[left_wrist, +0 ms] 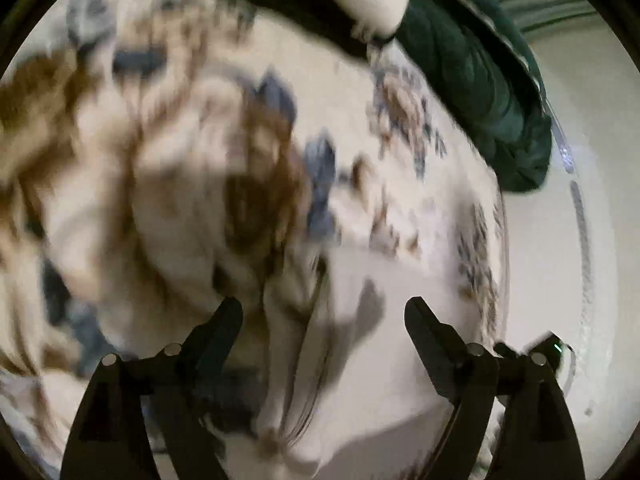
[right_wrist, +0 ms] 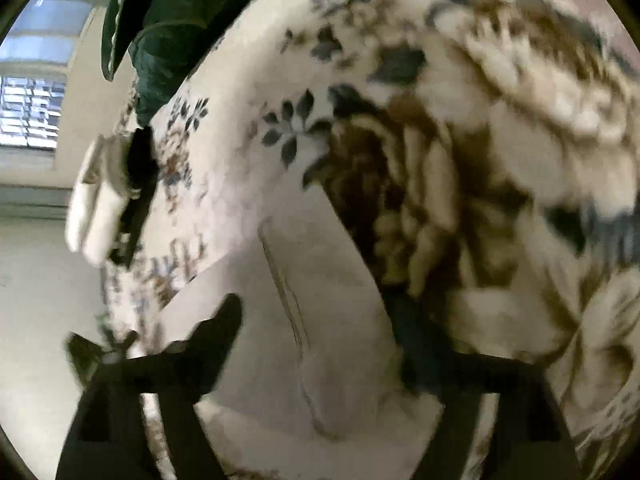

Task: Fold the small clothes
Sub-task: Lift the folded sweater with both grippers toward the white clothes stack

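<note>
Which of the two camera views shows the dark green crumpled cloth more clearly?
The left wrist view. There the dark green crumpled cloth appears nearly whole and fairly sharp at the edge of the floral bedspread. In the right wrist view, the same cloth is cut by the top of the frame.

My left gripper (left_wrist: 324, 312) shows two matte black fingers, broad at the base and tapering to blunt tips, with round silver screws at the pivots and a tiny green light on the right side. My right gripper (right_wrist: 320, 312) is the same black, blurred.
</note>
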Available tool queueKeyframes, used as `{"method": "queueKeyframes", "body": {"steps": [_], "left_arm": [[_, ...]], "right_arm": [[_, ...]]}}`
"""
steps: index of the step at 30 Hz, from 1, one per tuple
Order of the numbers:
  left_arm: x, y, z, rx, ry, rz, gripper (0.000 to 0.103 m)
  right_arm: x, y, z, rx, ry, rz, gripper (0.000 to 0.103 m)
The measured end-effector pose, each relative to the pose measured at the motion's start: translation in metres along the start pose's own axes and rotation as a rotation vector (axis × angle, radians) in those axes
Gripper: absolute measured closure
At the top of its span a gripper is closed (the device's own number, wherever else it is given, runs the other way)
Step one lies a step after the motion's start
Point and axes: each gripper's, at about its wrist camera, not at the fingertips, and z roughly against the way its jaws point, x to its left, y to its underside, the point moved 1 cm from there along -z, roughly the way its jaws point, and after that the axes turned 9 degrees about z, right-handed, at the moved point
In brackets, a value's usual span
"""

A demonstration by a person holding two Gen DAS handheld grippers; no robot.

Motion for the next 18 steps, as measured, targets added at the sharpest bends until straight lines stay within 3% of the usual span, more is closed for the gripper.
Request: {"method": "queueKeyframes", "body": {"steps": [2, 5, 8, 9, 10, 11, 12, 18], "left_arm": [[0.016, 0.008, -0.027, 0.104, -0.016, 0.043, 0.02], [0.011, 0.008, -0.04, 0.095, -0.02, 0.013, 0.019], [-0.006, 0.01, -0.043, 0.064, -0.007, -0.009, 0.02], [-0.014, 0.012, -0.043, 0.056, 0.005, -0.03, 0.04], [-0.024, 0.015, -0.042, 0.042, 0.01, -0.058, 0.073], [-0.031, 0.018, -0.041, 0.035, 0.0, -0.082, 0.076], [-0.035, 0.019, -0.038, 0.02, 0.009, -0.089, 0.08], [-0.051, 0.021, 0.003, -0.041, 0.05, -0.053, 0.085]], "right_arm": [[-0.007, 0.008, -0.021, 0.082, -0.073, -0.006, 0.01], [-0.018, 0.017, -0.054, 0.177, -0.082, -0.002, 0.009], [-0.014, 0.013, -0.062, 0.18, -0.083, 0.024, 0.012], [-0.012, 0.012, -0.061, 0.171, -0.09, 0.03, 0.027], [-0.01, 0.011, -0.06, 0.163, -0.101, 0.037, 0.041], [-0.009, 0.01, -0.06, 0.168, -0.096, 0.047, 0.071], [-0.009, 0.011, -0.058, 0.171, -0.101, 0.045, 0.079], [0.02, 0.007, -0.034, 0.137, -0.102, 0.074, 0.086]]}}
